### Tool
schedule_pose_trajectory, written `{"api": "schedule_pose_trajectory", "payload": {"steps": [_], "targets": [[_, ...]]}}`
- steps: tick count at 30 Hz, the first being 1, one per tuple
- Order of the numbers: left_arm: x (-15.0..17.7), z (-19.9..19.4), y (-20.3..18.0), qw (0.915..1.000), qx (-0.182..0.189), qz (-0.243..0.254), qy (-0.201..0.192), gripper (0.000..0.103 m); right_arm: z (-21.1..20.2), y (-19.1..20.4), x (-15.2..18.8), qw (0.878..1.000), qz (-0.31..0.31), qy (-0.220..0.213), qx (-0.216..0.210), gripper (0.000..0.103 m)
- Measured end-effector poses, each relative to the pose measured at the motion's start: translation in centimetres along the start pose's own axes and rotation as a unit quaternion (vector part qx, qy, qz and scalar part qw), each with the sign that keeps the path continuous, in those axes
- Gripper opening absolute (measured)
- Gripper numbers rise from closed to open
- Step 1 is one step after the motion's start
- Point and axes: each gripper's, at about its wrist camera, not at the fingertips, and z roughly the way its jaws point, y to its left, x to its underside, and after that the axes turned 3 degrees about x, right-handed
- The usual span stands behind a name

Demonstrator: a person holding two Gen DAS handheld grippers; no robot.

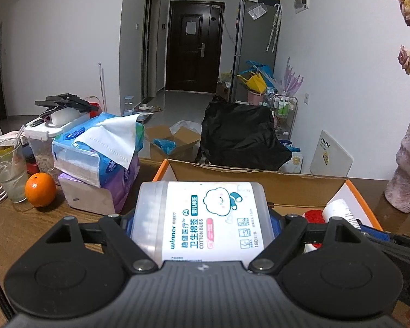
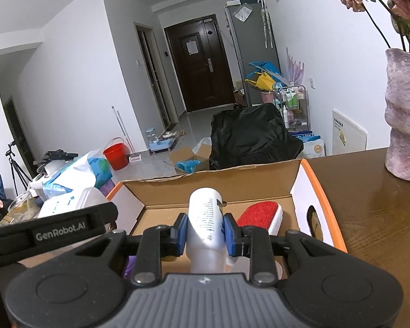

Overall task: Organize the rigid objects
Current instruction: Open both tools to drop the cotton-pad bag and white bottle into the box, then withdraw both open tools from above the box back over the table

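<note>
Left fingers (image 1: 202, 218) span the light, stiff, slick cotton-bud tub (image 1: 202, 216) mid-body; right fingers (image 2: 205, 232) pinch the bottle (image 2: 205, 216) mid-body over the box (image 2: 322, 205).

A clear round cotton-bud tub (image 1: 202, 218) with a white cartoon label lies sideways. At its 2 o'clock, a white bottle (image 2: 206, 218) tilts over an open cardboard box (image 2: 213, 191) containing a red brush (image 2: 259, 214).

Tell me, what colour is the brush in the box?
Red bristles on a white body; the brush shows best in the right wrist view.
</note>
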Motion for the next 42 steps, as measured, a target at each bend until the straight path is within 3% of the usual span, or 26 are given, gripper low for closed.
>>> {"api": "schedule_pose_trajectory", "payload": {"steps": [22, 24, 27, 32, 42], "targets": [[0.2, 3.2, 0.0, 0.9993, -0.017, 0.03, 0.017, 0.085, 2.5, 0.5, -1.0, 0.999, -0.039, 0.02, 0.023, 0.028], [0.1, 3.0, 0.1, 0.9993, -0.024, 0.029, 0.01, 0.099, 2.4, 0.6, -1.1, 0.998, -0.04, 0.021, 0.039, 0.034], [0.0, 2.8, 0.3, 0.9992, -0.033, 0.024, 0.004, 0.103, 2.0, 0.6, -1.1, 0.997, -0.043, 0.014, 0.062, 0.084], [-0.1, 3.3, 0.7, 0.999, -0.039, 0.015, 0.014, 0.103, 1.5, 0.1, -1.3, 0.996, -0.04, 0.004, 0.074, 0.101], [0.0, 3.4, 0.9, 0.9986, -0.048, 0.01, 0.019, 0.103, 1.6, 0.0, -1.3, 0.996, -0.047, 0.004, 0.078, 0.103]]}}
